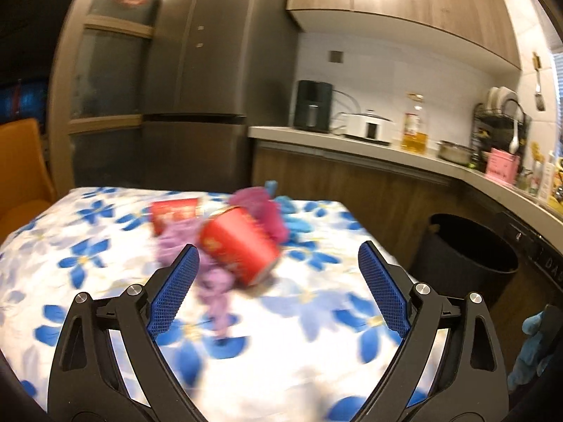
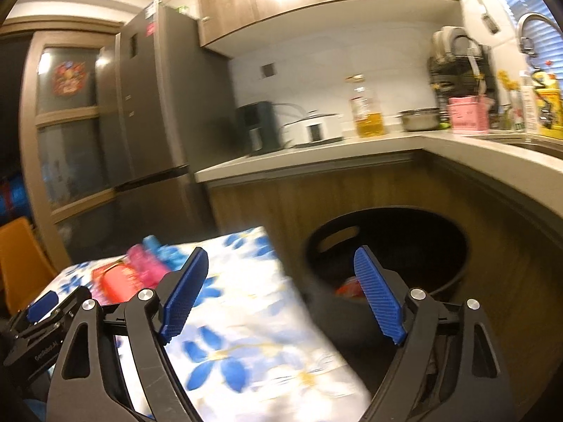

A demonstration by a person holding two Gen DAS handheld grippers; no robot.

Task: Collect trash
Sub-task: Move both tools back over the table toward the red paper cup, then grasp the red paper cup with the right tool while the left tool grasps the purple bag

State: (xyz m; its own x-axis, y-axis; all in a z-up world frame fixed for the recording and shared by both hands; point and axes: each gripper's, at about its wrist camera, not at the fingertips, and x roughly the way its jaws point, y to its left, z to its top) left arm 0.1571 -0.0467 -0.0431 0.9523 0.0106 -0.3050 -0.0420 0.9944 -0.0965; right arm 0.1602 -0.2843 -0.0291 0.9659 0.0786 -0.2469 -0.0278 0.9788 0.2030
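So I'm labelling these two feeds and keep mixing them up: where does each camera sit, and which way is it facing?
Left wrist: sits on the left gripper, looking over the floral tablecloth at a tipped red can; its open blue pads frame the view, nothing between them.
Right wrist: sits on the right gripper, facing the black bin below the counter; the left gripper shows at lower left.
Shared: tablecloth, red can, bin, fridge, oil bottle.

A red cylindrical can (image 1: 239,246) lies tipped on the flower-print tabletop (image 1: 105,281) amid crumpled purple wrappers (image 1: 214,281); a round black bin (image 2: 387,267) stands right of it, before the wooden cabinets (image 2: 281,204).
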